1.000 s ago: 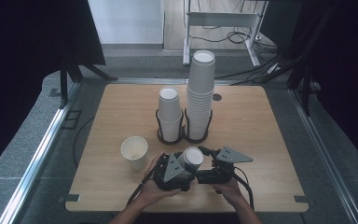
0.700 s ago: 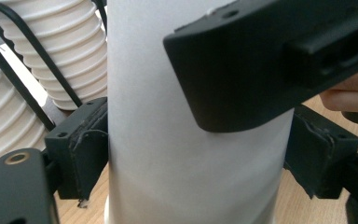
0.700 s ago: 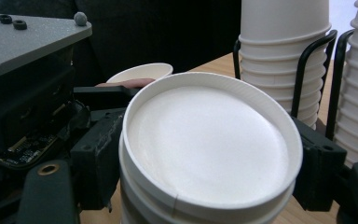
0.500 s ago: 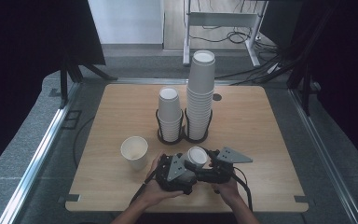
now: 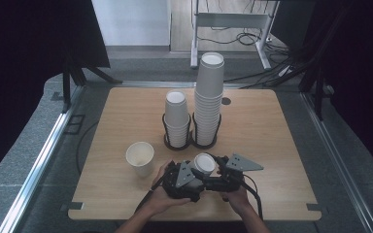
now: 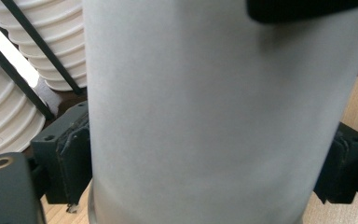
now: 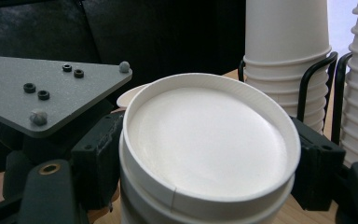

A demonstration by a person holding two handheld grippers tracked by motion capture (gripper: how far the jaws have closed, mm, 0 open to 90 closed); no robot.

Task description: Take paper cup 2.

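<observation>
Both tongs, left (image 5: 194,171) and right (image 5: 212,171), clasp the upturned paper cup (image 5: 204,164)

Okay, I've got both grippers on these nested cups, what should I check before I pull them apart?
1. Left gripper on the upside-down cups: ok. Its jaws have just been closing, and the pads sit against the cup wall.
2. Right gripper on them: ok. Its jaws have just been closing, and they sit at either side of the top cup.
3. More than one cup there: ok. A second cup shows under the top one.
4. Room to pull apart: ok. The upright cup and both stacks stand apart from the grippers.
5. Each gripper on a different cup: cannot tell.
</observation>
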